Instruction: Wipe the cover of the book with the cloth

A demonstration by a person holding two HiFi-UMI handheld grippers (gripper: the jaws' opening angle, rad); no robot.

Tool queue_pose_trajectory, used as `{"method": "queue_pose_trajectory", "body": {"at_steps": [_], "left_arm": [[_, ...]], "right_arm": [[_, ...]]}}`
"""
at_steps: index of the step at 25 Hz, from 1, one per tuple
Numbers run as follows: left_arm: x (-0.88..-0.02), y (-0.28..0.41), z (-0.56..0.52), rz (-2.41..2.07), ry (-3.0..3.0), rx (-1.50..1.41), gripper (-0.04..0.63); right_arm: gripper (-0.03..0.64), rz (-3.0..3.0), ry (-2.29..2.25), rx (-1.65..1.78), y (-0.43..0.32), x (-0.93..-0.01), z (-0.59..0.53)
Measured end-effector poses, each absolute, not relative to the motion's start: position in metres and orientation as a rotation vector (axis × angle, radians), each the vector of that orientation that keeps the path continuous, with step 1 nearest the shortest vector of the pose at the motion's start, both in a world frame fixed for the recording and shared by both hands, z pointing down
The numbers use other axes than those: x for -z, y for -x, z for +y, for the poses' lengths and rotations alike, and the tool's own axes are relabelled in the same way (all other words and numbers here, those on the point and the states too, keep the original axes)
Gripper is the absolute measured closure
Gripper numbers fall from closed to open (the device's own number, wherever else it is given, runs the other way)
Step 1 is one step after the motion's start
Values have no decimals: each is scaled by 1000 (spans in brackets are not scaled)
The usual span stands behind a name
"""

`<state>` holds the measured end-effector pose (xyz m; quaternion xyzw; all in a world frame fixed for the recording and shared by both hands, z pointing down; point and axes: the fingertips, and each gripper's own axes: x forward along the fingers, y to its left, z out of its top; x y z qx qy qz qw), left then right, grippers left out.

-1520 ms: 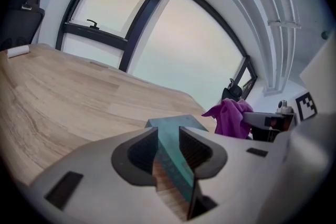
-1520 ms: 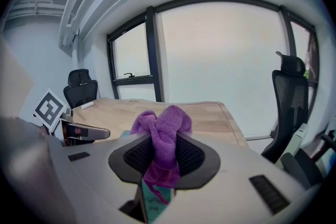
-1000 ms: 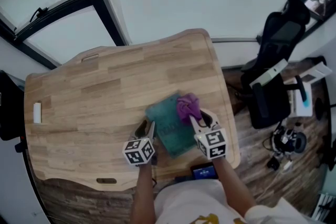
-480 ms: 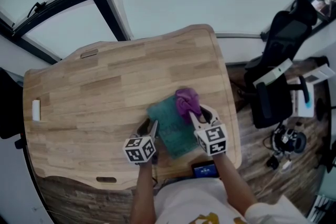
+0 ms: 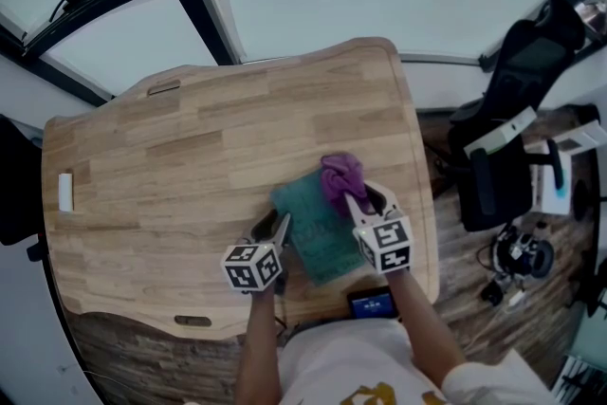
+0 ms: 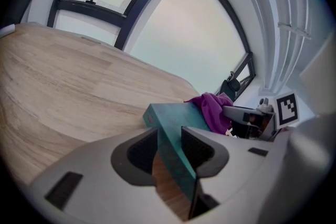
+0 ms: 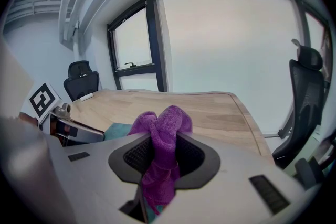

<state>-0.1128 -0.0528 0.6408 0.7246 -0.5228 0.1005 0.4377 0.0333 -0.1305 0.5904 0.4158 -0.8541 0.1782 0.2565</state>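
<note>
My left gripper (image 6: 169,150) has its jaws closed on the near left edge of the teal book (image 5: 316,225). That edge stands between the two pads, and the cover runs away ahead of the jaws and to their right. My right gripper (image 7: 161,157) is clamped on the purple cloth (image 7: 160,131), which is bunched between the jaws. A knot of it bulges out past the fingertips and a tail hangs down behind them. In the head view the bunch sits on the book's far right corner, just ahead of the right gripper, touching the cover there. The book rests on the wooden table (image 5: 190,147) between my two grippers, near the edge closest to me. Well off to the left of the left gripper, a small white object (image 5: 65,192) lies by the table's edge. A black office chair (image 5: 507,138) stands on the floor out to the right of the right gripper.
</note>
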Motion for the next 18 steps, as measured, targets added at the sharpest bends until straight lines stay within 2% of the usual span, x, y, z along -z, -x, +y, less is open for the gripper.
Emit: {"method": "queue_pose_trajectory", "body": {"at_steps": [18], "left_arm": [[-643, 111, -52, -1245, -1762, -183, 465]], "right_arm": [[518, -2311, -1103, -440, -20, -599, -153]]}}
